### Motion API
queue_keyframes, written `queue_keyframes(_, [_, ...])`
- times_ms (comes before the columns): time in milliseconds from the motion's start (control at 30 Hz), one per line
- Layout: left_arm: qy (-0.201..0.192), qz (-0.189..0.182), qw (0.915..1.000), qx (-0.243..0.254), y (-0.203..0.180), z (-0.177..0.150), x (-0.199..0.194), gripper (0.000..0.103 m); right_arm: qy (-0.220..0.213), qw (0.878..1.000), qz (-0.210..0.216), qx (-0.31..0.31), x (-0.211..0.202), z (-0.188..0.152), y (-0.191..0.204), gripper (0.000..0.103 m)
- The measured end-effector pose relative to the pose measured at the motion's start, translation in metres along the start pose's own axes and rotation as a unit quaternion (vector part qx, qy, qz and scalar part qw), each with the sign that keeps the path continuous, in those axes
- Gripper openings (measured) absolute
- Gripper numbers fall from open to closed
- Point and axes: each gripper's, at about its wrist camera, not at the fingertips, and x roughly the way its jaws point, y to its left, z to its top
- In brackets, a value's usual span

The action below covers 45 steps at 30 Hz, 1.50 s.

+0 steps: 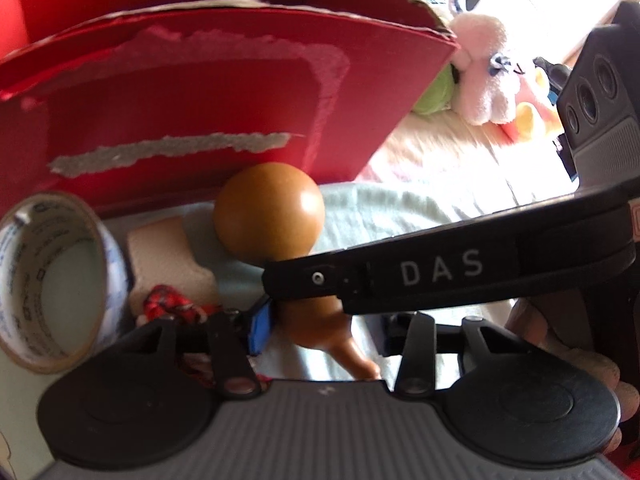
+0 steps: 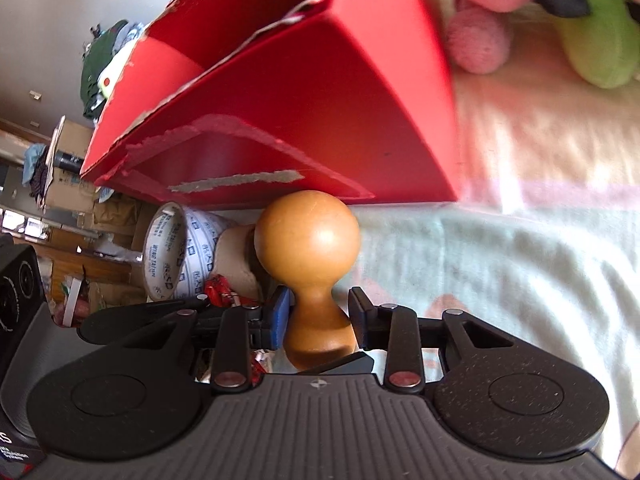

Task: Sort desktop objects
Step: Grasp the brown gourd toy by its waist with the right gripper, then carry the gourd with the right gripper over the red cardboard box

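Note:
A brown gourd point(image 2: 310, 268) sits on a pale green blanket point(image 2: 500, 272) in front of a red cardboard box point(image 2: 320, 100). My right gripper point(image 2: 320, 320) has its jaws around the gourd's narrow waist, the blue left pad point(image 2: 280, 316) touching it and a small gap at the right pad. In the left wrist view the gourd point(image 1: 268, 208) lies just ahead, and the right gripper's black arm marked DAS point(image 1: 440, 268) crosses over it. My left gripper's point(image 1: 320, 332) own fingers are mostly hidden behind that arm.
A roll of printed tape point(image 1: 52, 280) stands left of the gourd, also seen in the right wrist view point(image 2: 180, 256). A beige block point(image 1: 168, 252) and a red woven cord point(image 1: 168, 304) lie beside it. Pink point(image 2: 480, 40) and green plush toys point(image 2: 592, 32) lie behind the box.

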Motion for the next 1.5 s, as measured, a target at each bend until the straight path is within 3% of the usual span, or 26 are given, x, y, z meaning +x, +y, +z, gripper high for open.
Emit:
queue_keyframes(467, [0.002, -0.052, 0.9918, 0.117, -0.064, 0.02, 0.009, 0.039, -0.079, 0.993, -0.04, 0.076, -0.056, -0.016, -0.037, 0.035])
queue_keyframes(667, [-0.031, -0.068, 0.9857, 0.151, -0.09, 0.031, -0.014, 0.039, -0.132, 0.987, -0.036, 0.08, -0.097, -0.016, -0.033, 0.032])
queue_keyframes(867, [-0.084, -0.076, 0.9776, 0.177, -0.097, 0.056, -0.054, 0.039, -0.197, 0.978, -0.033, 0.062, -0.124, 0.001, 0.0, 0.032])
queue_keyframes(1100, [-0.144, -0.083, 0.9645, 0.205, -0.085, 0.091, -0.11, 0.039, -0.254, 0.967, -0.025, 0.016, -0.146, 0.03, 0.047, 0.032])
queue_keyframes(1300, [-0.17, -0.058, 0.9585, 0.221, -0.049, 0.121, -0.138, 0.039, -0.268, 0.963, -0.005, -0.015, -0.129, 0.07, 0.085, 0.032])
queue_keyframes(1400, [-0.173, -0.042, 0.9582, 0.224, -0.025, 0.129, -0.141, 0.039, -0.264, 0.964, -0.001, -0.023, -0.109, 0.089, 0.1, 0.032])
queue_keyframes(1500, [-0.157, -0.035, 0.9635, 0.214, 0.001, 0.137, -0.129, 0.039, -0.246, 0.969, -0.007, -0.027, -0.082, 0.105, 0.108, 0.032])
